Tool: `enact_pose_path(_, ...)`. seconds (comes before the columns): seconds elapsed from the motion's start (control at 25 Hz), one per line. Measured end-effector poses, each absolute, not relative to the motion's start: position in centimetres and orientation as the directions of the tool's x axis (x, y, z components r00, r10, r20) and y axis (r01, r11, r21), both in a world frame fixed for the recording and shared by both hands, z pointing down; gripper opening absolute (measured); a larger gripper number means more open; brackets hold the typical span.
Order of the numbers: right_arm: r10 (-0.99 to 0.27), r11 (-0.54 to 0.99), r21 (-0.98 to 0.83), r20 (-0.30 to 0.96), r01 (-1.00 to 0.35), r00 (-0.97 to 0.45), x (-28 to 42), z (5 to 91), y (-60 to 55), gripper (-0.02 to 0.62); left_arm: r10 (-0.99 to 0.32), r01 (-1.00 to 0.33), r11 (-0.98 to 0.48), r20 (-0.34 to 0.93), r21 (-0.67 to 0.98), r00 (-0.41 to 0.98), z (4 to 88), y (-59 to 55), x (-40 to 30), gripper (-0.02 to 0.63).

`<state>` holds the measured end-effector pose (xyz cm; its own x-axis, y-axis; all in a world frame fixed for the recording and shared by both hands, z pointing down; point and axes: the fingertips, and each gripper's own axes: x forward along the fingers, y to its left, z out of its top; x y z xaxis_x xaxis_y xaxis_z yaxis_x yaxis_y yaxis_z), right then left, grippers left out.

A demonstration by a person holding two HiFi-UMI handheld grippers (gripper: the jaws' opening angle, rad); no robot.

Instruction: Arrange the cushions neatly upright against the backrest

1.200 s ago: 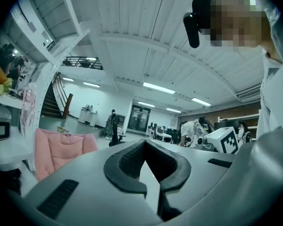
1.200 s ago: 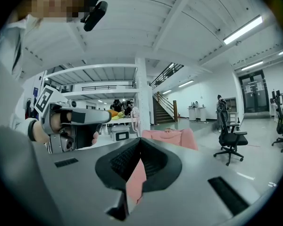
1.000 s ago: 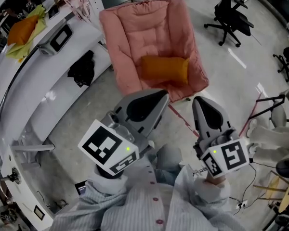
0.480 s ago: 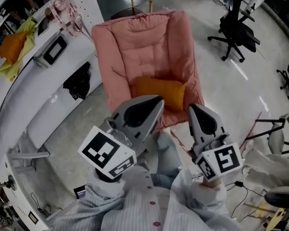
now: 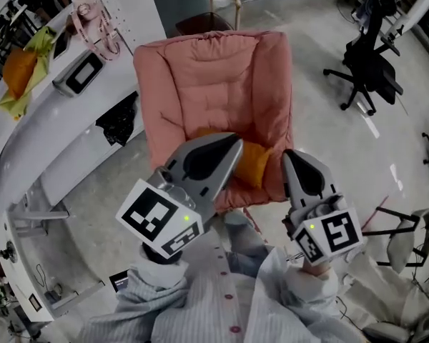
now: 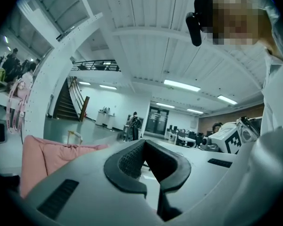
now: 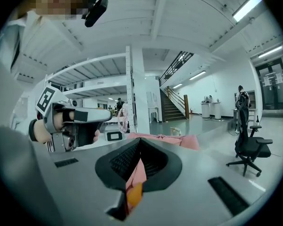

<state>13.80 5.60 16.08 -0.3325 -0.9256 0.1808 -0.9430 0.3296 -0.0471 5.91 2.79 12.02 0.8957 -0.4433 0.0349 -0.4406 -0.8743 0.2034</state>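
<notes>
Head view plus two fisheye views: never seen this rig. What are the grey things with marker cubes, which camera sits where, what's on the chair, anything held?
No robot: a person holds a two-finger gripper in each hand, the left gripper and the right gripper. The head view comes from a camera on the person's head, looking down. Each fisheye view comes from a camera riding on one gripper, looking along its fingers. Ahead stands a pink chair with an orange cushion low on its seat. Both grippers' fingers are shut; nothing is held.
</notes>
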Motion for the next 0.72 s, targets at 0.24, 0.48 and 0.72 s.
enact_pose_path(0.24, -0.902, 0.375, -0.068, 0.205, -0.924, -0.381, 15.4, 17.0, 2.4, 0.012, -0.506, -0.508, -0.834, 0.068, 0.217, 0.860, 13.0, -0.4, 6.7, 0.009)
enact_pose_path(0.48, -0.886, 0.384, -0.100, 0.239, -0.918, -0.397, 15.5, 18.7, -0.3, 0.012, -0.524, -0.532, -0.814, 0.098, 0.236, 0.846, 14.3, -3.8, 6.5, 0.009)
enact_pose_path(0.72, -0.883, 0.352, -0.103, 0.292, -0.930, -0.366, 15.1, 20.5, -2.9, 0.012, -0.506, -0.519, -0.811, 0.121, 0.272, 0.854, 16.0, -7.1, 5.6, 0.009)
